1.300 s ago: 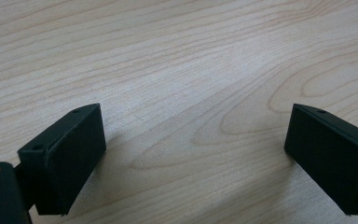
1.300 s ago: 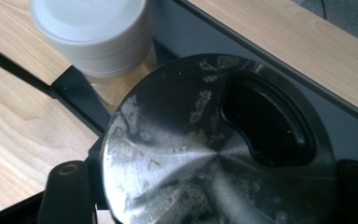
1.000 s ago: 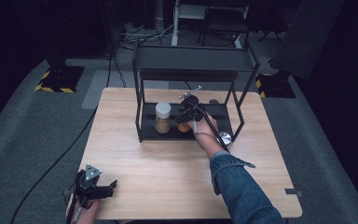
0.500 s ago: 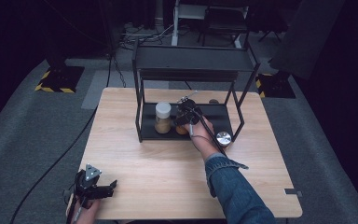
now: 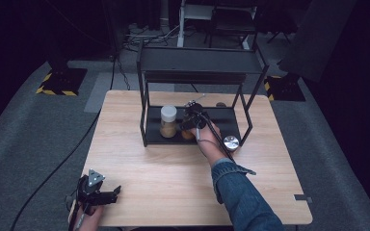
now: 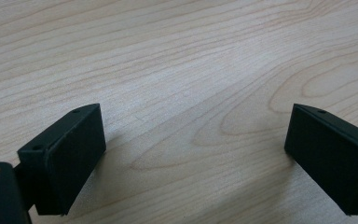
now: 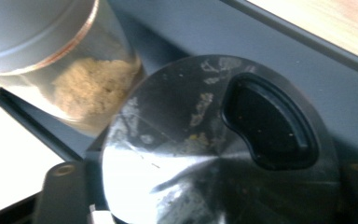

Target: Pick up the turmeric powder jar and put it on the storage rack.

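Spice jar (image 7: pixel 214 154) btwn right gripper (image 5: pixel 192 120) jaws, jaws just opening, on rack (image 5: pixel 221 118) shelf.

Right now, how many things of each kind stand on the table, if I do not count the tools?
Jars on the rack's lower shelf: 2, the white-lidded jar and the metal-lidded jar
Silver disc beside the rack: 1
Black rack: 1
Total: 4

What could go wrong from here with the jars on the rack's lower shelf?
The right tool has just been opening its jaws, with the dark-lidded jar between them and the white-capped jar close beside. A crooked pull-back could tip either jar. Withdrawing might also knock the silver disc lying on the table by the rack's front leg.
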The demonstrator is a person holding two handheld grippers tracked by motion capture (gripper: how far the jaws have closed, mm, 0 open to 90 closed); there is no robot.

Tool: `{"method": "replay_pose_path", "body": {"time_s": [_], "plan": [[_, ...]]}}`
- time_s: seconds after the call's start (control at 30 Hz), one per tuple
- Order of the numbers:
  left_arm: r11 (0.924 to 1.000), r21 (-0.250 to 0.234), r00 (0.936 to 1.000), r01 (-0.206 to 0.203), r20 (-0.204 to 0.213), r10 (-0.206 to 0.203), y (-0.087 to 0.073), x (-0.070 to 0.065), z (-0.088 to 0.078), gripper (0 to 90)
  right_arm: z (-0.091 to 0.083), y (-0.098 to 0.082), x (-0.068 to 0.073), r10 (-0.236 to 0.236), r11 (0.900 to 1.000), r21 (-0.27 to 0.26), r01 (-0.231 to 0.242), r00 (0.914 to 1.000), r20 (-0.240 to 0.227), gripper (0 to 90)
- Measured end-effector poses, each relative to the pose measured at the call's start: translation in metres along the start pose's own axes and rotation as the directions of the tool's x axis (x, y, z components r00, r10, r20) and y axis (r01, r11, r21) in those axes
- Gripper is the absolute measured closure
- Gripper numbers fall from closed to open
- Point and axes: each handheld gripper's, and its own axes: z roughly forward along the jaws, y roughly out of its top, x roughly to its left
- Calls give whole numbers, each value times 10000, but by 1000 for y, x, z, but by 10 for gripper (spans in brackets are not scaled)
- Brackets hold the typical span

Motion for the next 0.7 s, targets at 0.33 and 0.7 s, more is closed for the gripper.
{"method": "replay_pose_path", "body": {"time_s": [0.33, 0.7], "plan": [[10000, 10, 10000, -22, 20, 22, 0, 0, 0, 42, -38, -4, 7, 10, 9985, -552, 1, 9998, 204, 119], [9999, 51, 9999, -109, 59, 108, 1, 1, 0, 38, -98, -28, 4, -289, 9913, -1281, 305, 9995, 147, 83]]}}
